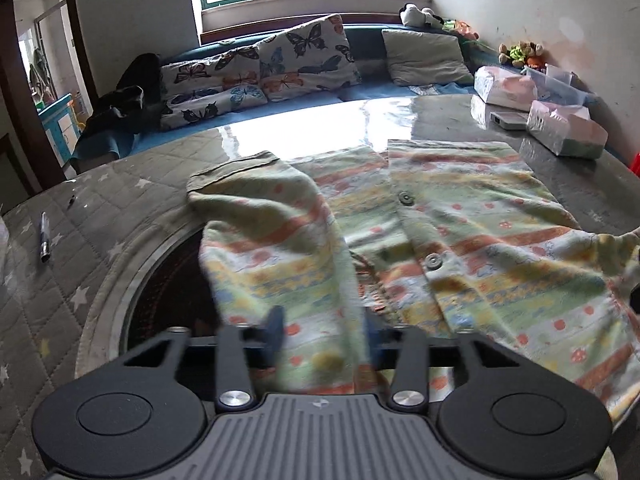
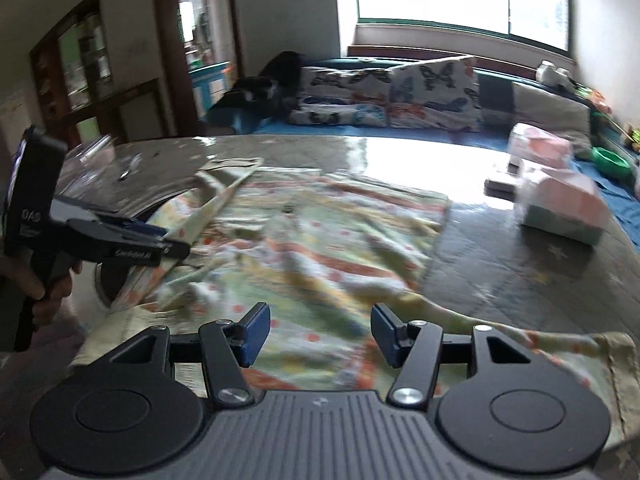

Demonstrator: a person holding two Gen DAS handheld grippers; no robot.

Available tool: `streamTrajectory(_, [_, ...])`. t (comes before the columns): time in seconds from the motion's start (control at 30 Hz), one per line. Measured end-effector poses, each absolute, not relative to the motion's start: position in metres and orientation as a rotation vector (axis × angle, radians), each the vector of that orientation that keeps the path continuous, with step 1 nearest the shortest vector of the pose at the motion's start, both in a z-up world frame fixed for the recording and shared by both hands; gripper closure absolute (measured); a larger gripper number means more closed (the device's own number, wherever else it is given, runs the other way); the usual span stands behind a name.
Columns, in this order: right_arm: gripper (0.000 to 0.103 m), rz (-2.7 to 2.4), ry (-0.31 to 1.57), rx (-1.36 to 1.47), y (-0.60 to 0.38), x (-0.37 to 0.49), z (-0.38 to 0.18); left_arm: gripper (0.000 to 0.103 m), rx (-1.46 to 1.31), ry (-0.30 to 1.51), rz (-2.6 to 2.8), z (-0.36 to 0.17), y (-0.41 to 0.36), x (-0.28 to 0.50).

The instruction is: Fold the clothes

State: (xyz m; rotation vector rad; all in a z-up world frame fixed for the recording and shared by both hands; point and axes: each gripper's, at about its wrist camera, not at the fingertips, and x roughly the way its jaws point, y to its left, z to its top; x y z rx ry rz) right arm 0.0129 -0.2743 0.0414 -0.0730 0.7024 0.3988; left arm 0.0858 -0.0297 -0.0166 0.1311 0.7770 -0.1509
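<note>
A pastel striped button-up shirt (image 1: 460, 216) lies spread on the grey quilted table (image 1: 48, 272); it also shows in the right wrist view (image 2: 320, 240). My left gripper (image 1: 320, 336) has its jaws wide, with the shirt's left sleeve (image 1: 272, 240) draped between them and covering much of the blue pads; whether it grips is unclear. In the right wrist view the left gripper (image 2: 168, 240) is at the sleeve at the left. My right gripper (image 2: 318, 334) is open and empty, just above the shirt's near part.
Two tissue packs (image 1: 564, 132) (image 1: 504, 86) and a small flat box (image 1: 508, 120) sit at the table's far right. A pen (image 1: 45, 238) lies at the left. A round dark opening (image 1: 168, 284) lies under the sleeve. A sofa with butterfly cushions (image 1: 260, 72) is behind the table.
</note>
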Motion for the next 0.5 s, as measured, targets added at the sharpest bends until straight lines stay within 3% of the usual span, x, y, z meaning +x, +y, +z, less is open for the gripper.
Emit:
streamTrajectory(0.03, [0.046,0.42,0.701,-0.086,-0.266,0.014,0.041,0.086,0.122,0.776,-0.149,-0.016,-0.026,0.084])
streamTrajectory(0.13, [0.046,0.48,0.692,-0.123,-0.24,0.015,0.04,0.094,0.091,0.765,-0.137,-0.012,-0.016,0.077])
streamTrajectory(0.43, [0.046,0.657,0.736,-0.193,-0.174,0.021,0.018,0.1,-0.034,0.728,-0.029,-0.004,0.025,0.038])
streamTrajectory(0.5, [0.042,0.679,0.762,-0.208,-0.164,0.022,0.009,0.101,-0.065,0.731,0.007,-0.005,0.036,0.028])
